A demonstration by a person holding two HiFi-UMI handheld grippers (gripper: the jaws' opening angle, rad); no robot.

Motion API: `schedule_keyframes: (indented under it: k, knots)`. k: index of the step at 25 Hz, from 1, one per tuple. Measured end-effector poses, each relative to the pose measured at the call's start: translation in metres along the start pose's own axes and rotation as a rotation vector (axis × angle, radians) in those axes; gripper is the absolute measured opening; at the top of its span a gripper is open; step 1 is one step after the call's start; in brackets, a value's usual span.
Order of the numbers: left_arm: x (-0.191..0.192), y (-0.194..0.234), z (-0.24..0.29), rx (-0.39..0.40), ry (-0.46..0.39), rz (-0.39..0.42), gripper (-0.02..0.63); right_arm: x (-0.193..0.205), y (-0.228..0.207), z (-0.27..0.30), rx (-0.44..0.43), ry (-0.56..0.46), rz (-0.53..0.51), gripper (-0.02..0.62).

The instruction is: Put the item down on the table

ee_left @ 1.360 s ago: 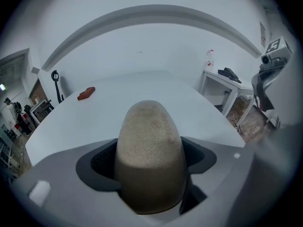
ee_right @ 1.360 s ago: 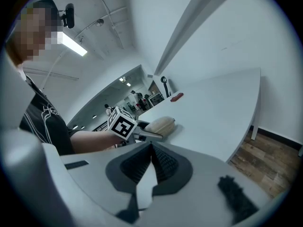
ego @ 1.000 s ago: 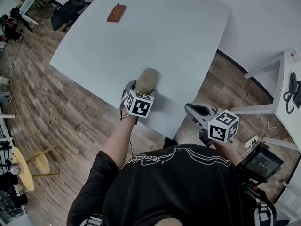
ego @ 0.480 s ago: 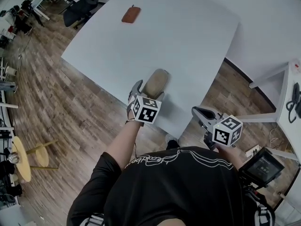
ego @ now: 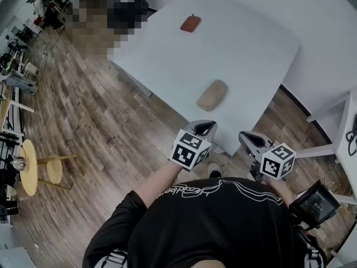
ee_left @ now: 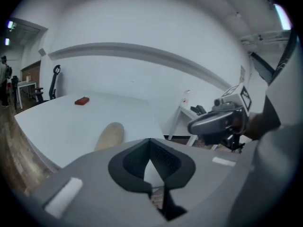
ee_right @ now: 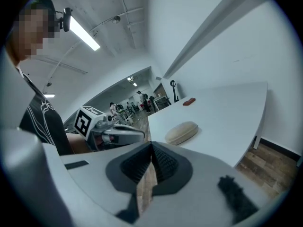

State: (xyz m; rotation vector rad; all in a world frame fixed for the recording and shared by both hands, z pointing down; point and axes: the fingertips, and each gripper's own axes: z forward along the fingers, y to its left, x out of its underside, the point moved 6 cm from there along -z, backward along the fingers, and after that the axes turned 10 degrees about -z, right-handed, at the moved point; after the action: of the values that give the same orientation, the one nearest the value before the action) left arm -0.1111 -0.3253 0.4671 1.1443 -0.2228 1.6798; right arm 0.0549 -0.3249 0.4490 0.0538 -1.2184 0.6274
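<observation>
Your left tongs [ego: 206,126] have just closed empty; right tongs [ego: 245,136] shut, empty. The case [ego: 212,95] lies on the surface [ego: 251,49], well nearer you than the wallet [ego: 191,23]; a careless swing could knock it off.

Small reddish item [ego: 191,23] too small to identify, side table [ego: 348,161] cut off at right edge

the left gripper [ego: 205,127] has released the tan case [ego: 212,95], pulled back off the table [ego: 245,43] toward the person, and its jaws have just closed, empty.
</observation>
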Motion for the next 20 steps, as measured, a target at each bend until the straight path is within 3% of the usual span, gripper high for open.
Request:
schedule_keyframes:
  k: [5, 16, 20]
  knots:
    - [0.028, -0.055, -0.07, 0.129, -0.019, 0.031, 0.005, 0.004, 0.076, -0.02, 0.007, -0.034, -0.016, 0.008]
    - [0.089, -0.119, -0.166, 0.162, -0.047, 0.022, 0.005, 0.035, 0.195, -0.072, -0.008, -0.097, -0.086, 0.008]
    - [0.096, -0.124, -0.181, 0.157, -0.058, 0.03, 0.005, 0.037, 0.21, -0.078, -0.012, -0.109, -0.098, 0.008]
